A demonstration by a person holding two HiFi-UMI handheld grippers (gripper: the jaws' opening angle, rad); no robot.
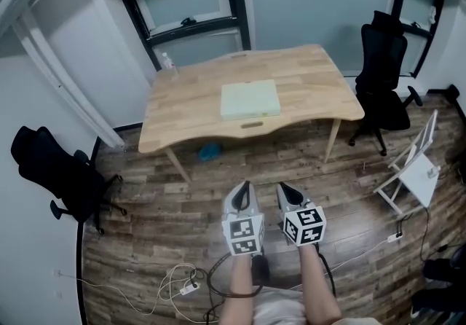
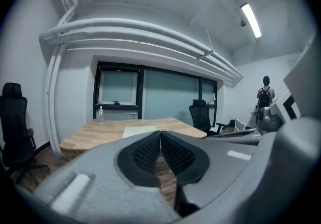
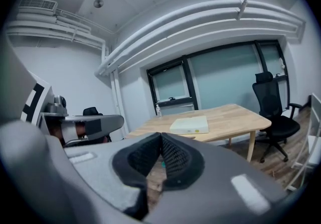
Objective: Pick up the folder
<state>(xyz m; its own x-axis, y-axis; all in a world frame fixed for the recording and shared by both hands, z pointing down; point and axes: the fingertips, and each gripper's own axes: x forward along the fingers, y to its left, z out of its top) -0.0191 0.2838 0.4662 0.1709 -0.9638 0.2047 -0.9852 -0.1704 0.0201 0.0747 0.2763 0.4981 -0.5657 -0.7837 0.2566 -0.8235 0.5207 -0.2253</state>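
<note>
A pale green folder (image 1: 250, 99) lies flat near the front middle of a wooden table (image 1: 182, 108). It also shows as a thin pale slab (image 2: 140, 131) in the left gripper view and as a thicker box-like folder (image 3: 189, 125) in the right gripper view. My left gripper (image 1: 245, 185) and right gripper (image 1: 283, 186) hang side by side over the wood floor, well short of the table. Both are shut with nothing between their pads, pointing toward the table.
A clear bottle (image 1: 168, 63) stands at the table's back left corner. Black office chairs stand at the left (image 1: 54, 170) and the right (image 1: 384, 79). A white folding stand (image 1: 416, 167) sits at the right. Cables (image 1: 178, 287) lie on the floor near my feet. A blue object (image 1: 211, 151) lies under the table.
</note>
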